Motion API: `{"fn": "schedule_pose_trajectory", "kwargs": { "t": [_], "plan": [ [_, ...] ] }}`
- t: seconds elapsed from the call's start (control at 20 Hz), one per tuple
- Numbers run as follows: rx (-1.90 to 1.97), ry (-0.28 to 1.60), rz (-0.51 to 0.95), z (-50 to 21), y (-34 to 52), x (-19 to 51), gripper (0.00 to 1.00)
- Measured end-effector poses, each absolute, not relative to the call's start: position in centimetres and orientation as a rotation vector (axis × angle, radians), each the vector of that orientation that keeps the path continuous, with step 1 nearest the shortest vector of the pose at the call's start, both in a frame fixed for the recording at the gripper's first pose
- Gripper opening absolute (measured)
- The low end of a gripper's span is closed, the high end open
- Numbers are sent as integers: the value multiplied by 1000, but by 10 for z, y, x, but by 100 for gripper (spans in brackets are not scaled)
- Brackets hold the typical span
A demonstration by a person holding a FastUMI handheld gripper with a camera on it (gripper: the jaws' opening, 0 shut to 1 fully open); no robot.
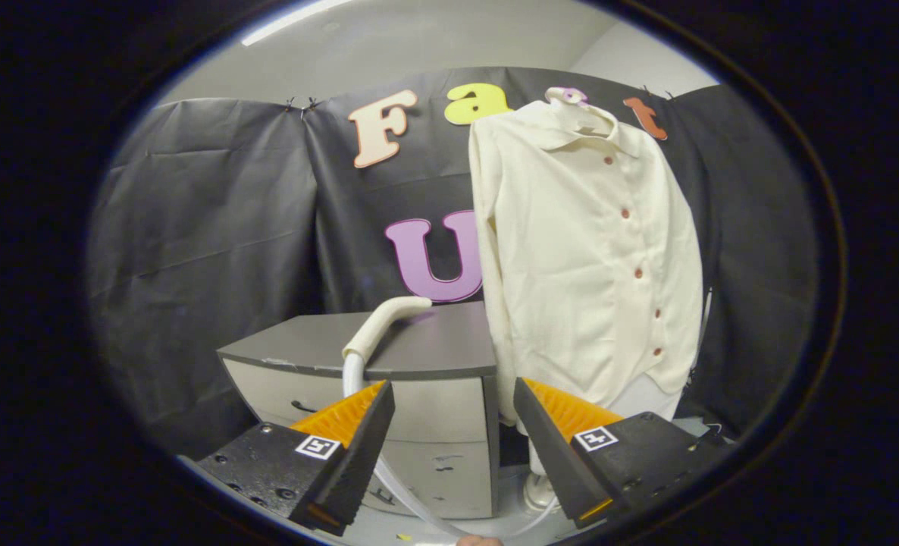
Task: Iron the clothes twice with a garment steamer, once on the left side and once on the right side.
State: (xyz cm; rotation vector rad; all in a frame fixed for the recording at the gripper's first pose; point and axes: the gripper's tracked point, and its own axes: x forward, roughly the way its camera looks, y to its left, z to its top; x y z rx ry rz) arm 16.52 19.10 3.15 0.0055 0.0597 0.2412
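Gripper view: the gripper [453, 447] is seen nearest, its two fingers [351, 447] held wide apart with nothing clamped between them. A pale hose [389, 478] is seen passing behind the left finger and curving down between the fingers toward the floor. Just beyond the fingers a grey cabinet [419, 425] with two drawers is placed, and its flat top serves as the surface [434, 341]. On that surface the garment steamer [385, 322] is laid, a cream curved handle whose head points toward the booth's wall and whose lower end hangs over the front edge, where the hose is joined. To the right of the cabinet, beyond the right finger, a cream buttoned shirt [586, 250] is hung upright on a hanger [571, 98], its left sleeve falling just beside the cabinet's side. A white stand base [540, 493] is partly seen beneath the shirt. Behind everything the black cloth wall [207, 243] is stretched.
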Motion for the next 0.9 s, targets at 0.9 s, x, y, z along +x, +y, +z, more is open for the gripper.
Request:
{"fn": "schedule_pose_trajectory", "kwargs": {
  "t": [0.9],
  "plan": [
    [-125,290,215,13,336,323,97]
  ]
}}
